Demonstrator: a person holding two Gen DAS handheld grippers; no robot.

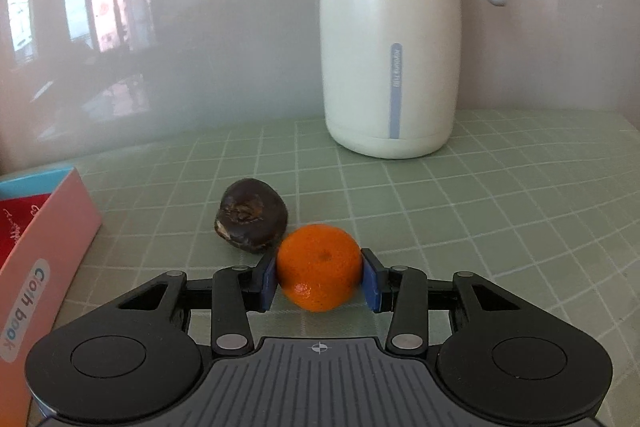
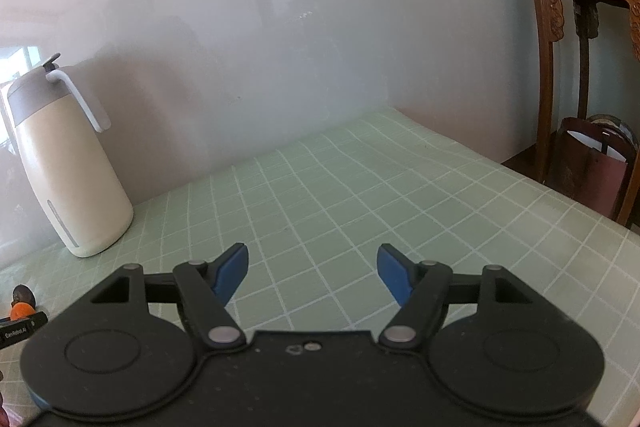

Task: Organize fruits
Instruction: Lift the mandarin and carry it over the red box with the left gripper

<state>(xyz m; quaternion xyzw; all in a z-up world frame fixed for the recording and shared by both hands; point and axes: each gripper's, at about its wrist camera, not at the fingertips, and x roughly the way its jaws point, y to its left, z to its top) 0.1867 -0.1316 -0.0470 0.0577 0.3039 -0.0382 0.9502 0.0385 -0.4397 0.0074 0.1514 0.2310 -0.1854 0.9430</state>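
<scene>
Left tool [image 1: 319, 277] clenched on orange [image 1: 319, 265], blue pads pressing both flanks, fruit low on tabletop [image 1: 500, 211]. Dark fruit [image 1: 251, 214] touching orange's far-left side. Right tool [image 2: 313, 273] released, holding nothing, well apart; left hand nearer.

Table [image 1: 500, 195] covered with pale green cloth, white grid lines, set against a glossy pale wall. On it: cream thermos jug [image 1: 390, 39] with grey lid and handle, upright at the back by the wall. Orange mandarin [image 1: 319, 265] near the front; dark brown wrinkled fruit [image 1: 252, 214] just behind-left, touching or nearly. Pink box [image 1: 44, 259] at left edge, blue inside, printed lettering. Right half of the table is bare cloth.
</scene>
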